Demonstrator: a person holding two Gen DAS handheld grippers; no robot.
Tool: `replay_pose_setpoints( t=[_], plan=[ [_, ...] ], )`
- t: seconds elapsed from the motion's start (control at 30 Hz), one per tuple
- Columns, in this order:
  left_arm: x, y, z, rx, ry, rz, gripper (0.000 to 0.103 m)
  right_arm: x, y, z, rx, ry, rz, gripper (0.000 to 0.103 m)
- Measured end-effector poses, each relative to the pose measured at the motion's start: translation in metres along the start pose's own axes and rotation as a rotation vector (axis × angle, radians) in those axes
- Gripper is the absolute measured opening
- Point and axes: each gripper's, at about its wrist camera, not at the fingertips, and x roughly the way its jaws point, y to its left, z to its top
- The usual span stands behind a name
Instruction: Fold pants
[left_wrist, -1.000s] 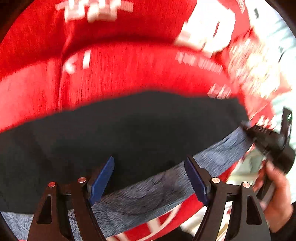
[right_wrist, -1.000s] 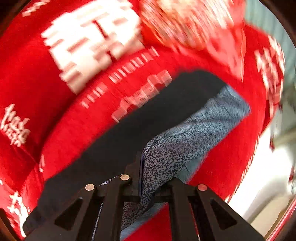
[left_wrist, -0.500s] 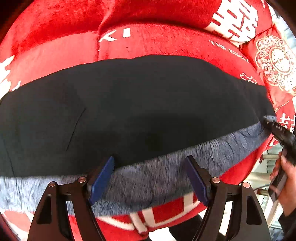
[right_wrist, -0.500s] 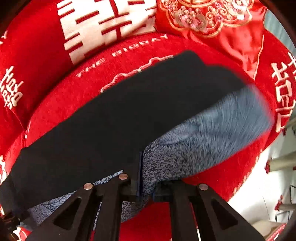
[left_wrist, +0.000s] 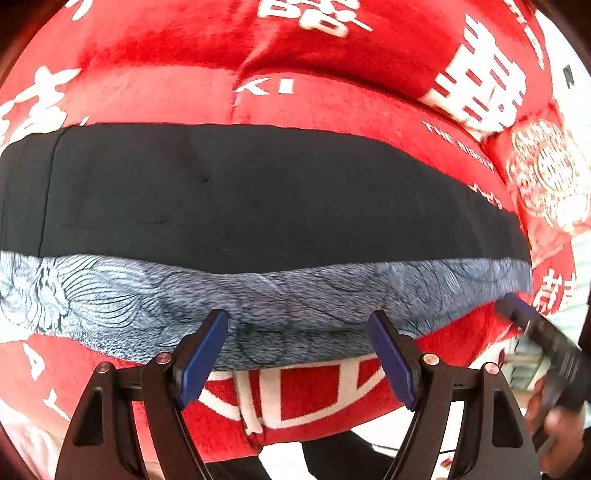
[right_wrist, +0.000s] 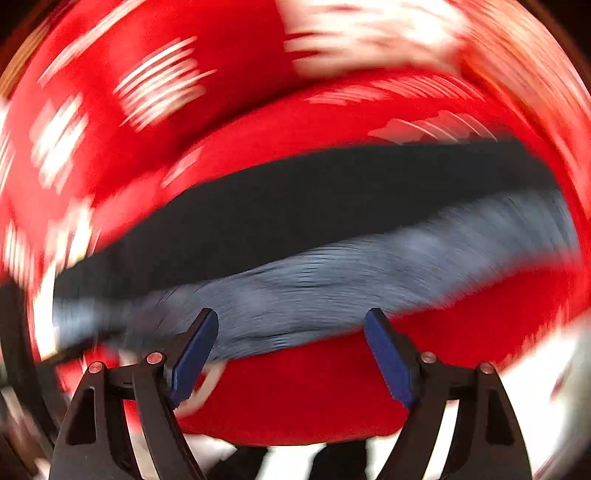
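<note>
Pants (left_wrist: 258, 206) flat across sofa seat (left_wrist: 332, 107), before backrest cushions (left_wrist: 332, 40)

The left gripper (left_wrist: 297, 354) and right gripper (right_wrist: 291, 352) look alike: black angular frames with triangular cut-outs, blue pads (left_wrist: 201, 363) on the fingers, copper-coloured rivets. Beside the left gripper, a bare-skinned hand (left_wrist: 554, 428) shows, blurred.

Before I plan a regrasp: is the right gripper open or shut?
Open. The right gripper shows its blue pads spread wide with nothing between them; the pants lie flat on the red cushion beyond.
</note>
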Motion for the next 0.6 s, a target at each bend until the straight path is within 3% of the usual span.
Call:
replay_pose_setpoints(
  t=[0.13,0.27,0.37,0.53,0.6],
  plan=[
    [-0.012,0.033,-0.007,-0.008,-0.016,0.065,0.079,0.009,0.09,-0.021,-0.643,-0.132,-0.077,0.085],
    [-0.025,0.074,-0.008,-0.075,-0.039,0.096,0.079,0.019,0.14,-0.046,-0.996,-0.231,-0.028,0.083],
    [-0.029,0.092,-0.004,-0.092,-0.062,0.13,0.079,0.028,0.169,-0.062,-1.152,-0.282,0.023,0.08],
    [-0.038,0.125,0.001,-0.134,-0.1,0.201,0.079,0.063,0.205,-0.06,-1.211,-0.267,0.031,0.071],
    [-0.037,0.137,-0.002,-0.16,-0.076,0.199,0.079,0.088,0.221,-0.059,-1.249,-0.223,0.012,0.042]
  ],
)
